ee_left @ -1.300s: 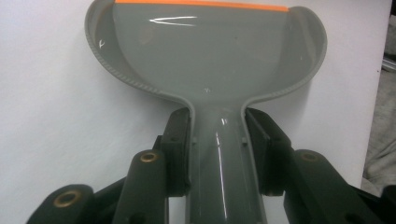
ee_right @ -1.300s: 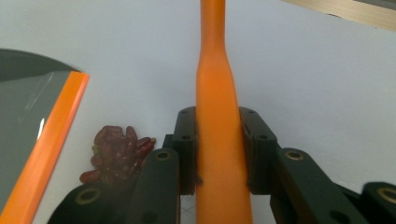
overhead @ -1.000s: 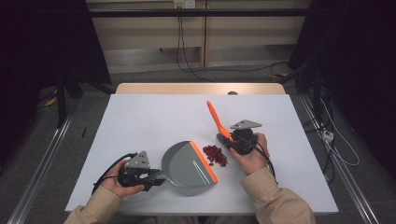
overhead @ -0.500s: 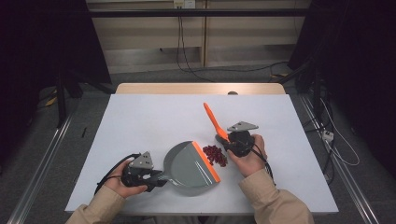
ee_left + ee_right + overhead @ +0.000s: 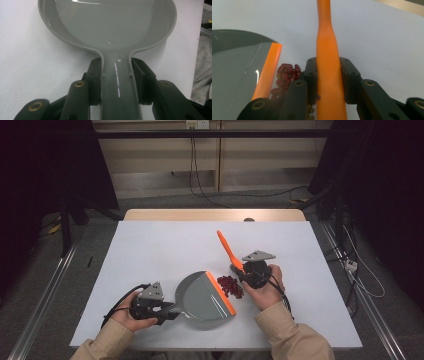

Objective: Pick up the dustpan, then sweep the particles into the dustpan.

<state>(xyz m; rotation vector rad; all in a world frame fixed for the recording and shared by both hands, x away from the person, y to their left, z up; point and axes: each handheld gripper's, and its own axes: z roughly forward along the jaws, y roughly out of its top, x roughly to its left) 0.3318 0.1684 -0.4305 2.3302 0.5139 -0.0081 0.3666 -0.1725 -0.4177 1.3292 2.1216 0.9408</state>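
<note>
Red beans sit in a small pile on the white surface, toward the near edge, right of centre, just beside the orange lip of the grey dustpan. Left gripper is clamped on the dustpan handle, with the pan lying flat toward the near edge. Right gripper is clamped on the orange brush handle, which sticks up and away toward the far edge; the bristle end is hidden under the gripper, right by the beans.

Risks:
- A fast or hard stroke could flick beans past the lip or sideways across the surface, since they're round and will probably roll.
- If the lip lifts off the surface, beans could slide underneath instead of going in.
- The pan is held only by its narrow handle, so a push from the brush could swing it away from the pile.
- The brush handle looks smooth, so it could twist in the grip.
- Some beans sit close under the right gripper and could get missed.
</note>
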